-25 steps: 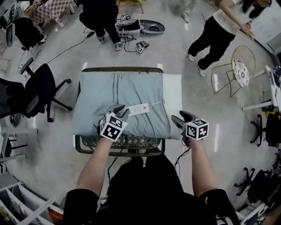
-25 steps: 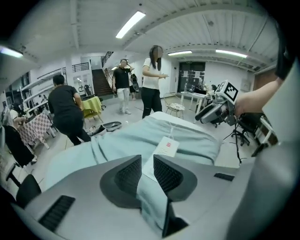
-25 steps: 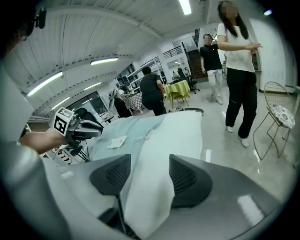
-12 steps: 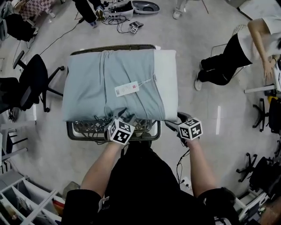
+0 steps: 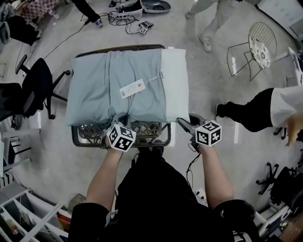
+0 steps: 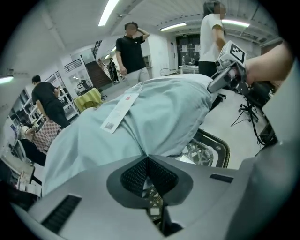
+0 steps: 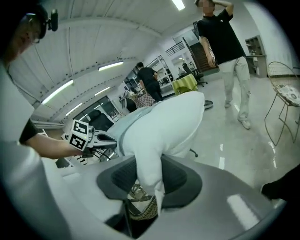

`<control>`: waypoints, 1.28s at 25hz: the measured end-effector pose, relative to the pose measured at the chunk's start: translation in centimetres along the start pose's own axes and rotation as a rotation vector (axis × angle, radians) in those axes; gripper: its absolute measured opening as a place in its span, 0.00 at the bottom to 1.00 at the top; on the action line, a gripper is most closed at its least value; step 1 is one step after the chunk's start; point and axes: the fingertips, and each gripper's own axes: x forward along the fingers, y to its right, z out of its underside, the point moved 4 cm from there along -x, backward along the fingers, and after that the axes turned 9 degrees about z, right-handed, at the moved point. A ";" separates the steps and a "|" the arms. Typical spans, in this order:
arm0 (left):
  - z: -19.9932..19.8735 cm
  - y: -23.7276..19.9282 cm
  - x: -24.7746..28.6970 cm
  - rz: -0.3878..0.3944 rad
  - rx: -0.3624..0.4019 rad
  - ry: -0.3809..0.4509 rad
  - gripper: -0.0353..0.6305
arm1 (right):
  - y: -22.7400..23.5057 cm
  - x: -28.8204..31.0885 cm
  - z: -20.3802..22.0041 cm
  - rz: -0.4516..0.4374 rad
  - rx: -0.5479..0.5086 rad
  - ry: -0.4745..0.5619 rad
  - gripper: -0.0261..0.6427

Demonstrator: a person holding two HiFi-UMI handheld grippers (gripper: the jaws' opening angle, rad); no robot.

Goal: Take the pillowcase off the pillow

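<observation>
A pillow in a pale blue-grey pillowcase point(image 5: 113, 90) lies across a dark wicker stand point(image 5: 166, 140). The bare white pillow point(image 5: 176, 85) sticks out of the case's right end. A paper tag point(image 5: 131, 89) lies on top of the case. My left gripper point(image 5: 122, 125) is at the near edge; its jaws have just been closing and are shut on a pinch of pillowcase fabric point(image 6: 154, 117). My right gripper point(image 5: 182, 122) is at the near right corner; its jaws have just been closing and squeeze the white pillow corner point(image 7: 151, 164) between the pads.
A black office chair point(image 5: 40, 85) stands left of the stand and a wire chair point(image 5: 258, 52) at the far right. A person's leg point(image 5: 246, 113) reaches in from the right, close to my right gripper. Cables and boxes point(image 5: 128, 9) lie on the floor beyond.
Both grippers drew back from the pillow's top to its near edge. The left went from open to shut on the pillowcase; the right closed on the pillow corner. People behind walked on.
</observation>
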 end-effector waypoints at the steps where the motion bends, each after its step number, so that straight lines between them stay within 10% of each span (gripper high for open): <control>1: 0.7 -0.9 -0.5 -0.011 -0.022 -0.004 0.06 | 0.1 -0.2 -0.4 -0.008 0.005 0.002 0.26; 14: 2.7 -3.1 -2.7 -0.064 -0.061 0.047 0.07 | 0.5 -0.7 -1.9 0.006 0.079 0.020 0.23; 20: -2.4 3.2 -0.4 -0.003 0.021 0.124 0.40 | -0.6 -1.0 -2.6 0.011 0.073 0.033 0.22; 32: 0.4 -2.3 -2.6 -0.047 -0.109 0.067 0.08 | 0.6 -2.0 -4.9 -0.015 0.155 0.132 0.22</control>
